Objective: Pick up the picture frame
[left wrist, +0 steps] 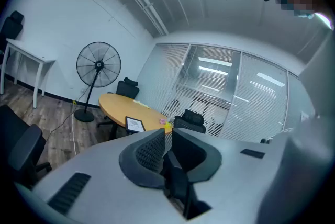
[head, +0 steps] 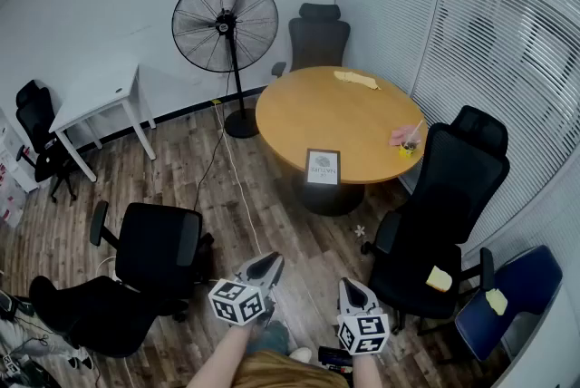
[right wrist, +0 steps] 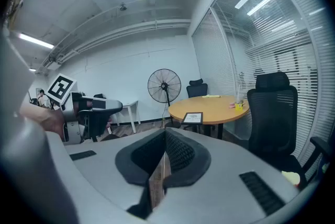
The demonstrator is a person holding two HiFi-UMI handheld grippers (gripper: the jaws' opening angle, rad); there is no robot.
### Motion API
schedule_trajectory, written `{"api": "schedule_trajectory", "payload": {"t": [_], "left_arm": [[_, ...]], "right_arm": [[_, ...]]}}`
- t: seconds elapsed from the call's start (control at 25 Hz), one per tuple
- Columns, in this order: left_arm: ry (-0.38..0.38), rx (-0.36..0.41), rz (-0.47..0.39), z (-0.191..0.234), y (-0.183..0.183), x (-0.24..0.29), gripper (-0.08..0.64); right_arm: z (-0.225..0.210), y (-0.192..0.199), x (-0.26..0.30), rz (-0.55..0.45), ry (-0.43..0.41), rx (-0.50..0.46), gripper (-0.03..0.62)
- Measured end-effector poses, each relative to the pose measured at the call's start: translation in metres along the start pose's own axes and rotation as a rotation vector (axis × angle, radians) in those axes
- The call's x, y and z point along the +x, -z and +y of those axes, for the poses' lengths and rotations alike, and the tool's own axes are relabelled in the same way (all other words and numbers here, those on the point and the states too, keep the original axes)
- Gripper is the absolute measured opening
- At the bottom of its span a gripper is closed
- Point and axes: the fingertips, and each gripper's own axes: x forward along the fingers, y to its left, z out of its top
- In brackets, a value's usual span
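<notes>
Though visible, picture frame (head: 323, 167) print illegible.

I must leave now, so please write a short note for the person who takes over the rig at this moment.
Left hand-held gripper: shut, empty.
Right hand-held gripper: shut, empty.
Frame: stands upright at the near edge of the round table, well ahead of both grippers.
Done: nothing yet; the frame is untouched.
Left: go to the table, open one gripper, close it on the frame, lift.

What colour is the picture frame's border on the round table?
The rectangular picture frame has a black border; head view shows best.
</notes>
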Motion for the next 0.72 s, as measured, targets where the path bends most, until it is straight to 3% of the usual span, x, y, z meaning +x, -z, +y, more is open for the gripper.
{"api": "schedule_trajectory", "payload": {"t": [0.48,0.72], "left_arm": [[-0.006,0.013,0.004,-0.008,-0.014,0.003,0.060],[0.015,0.025,0.016,-0.011,-0.016,0.024,0.059]], "right_arm": [[-0.009,-0.018,-0.008,-0.028,0.013,-0.012,0.014],[-0.026,-0.020,0.000,-0.020,0.060,-0.085,0.014]]}}
